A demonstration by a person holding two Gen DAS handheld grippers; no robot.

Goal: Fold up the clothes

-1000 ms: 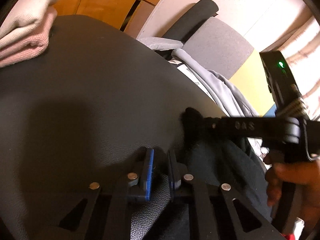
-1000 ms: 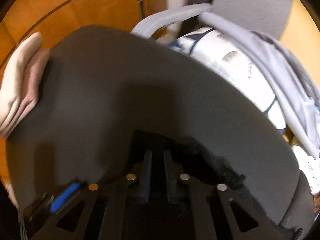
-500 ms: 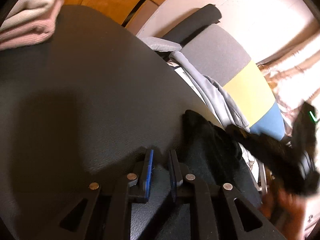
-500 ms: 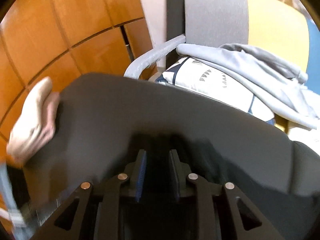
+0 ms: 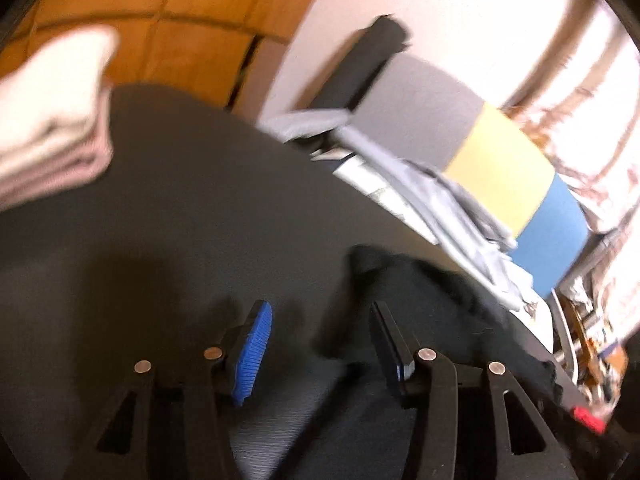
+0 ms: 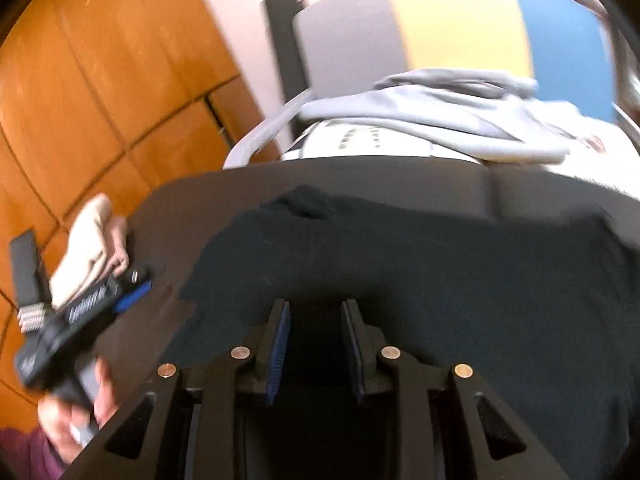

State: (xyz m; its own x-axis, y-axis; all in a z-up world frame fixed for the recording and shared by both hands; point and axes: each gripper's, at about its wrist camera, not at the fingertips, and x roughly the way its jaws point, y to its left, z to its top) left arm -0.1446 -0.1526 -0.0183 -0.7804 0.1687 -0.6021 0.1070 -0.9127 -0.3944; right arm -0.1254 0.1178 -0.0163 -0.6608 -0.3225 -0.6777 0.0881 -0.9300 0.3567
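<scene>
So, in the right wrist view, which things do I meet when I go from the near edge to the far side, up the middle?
Right claw → black garment → dark table edge → white patterned cloth → grey hoodie → chair back, grey, yellow and blue.

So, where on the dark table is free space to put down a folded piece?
The dark table is bare between the folded pink and cream pile and the black garment. The chair behind is crowded with a grey hoodie.
</scene>
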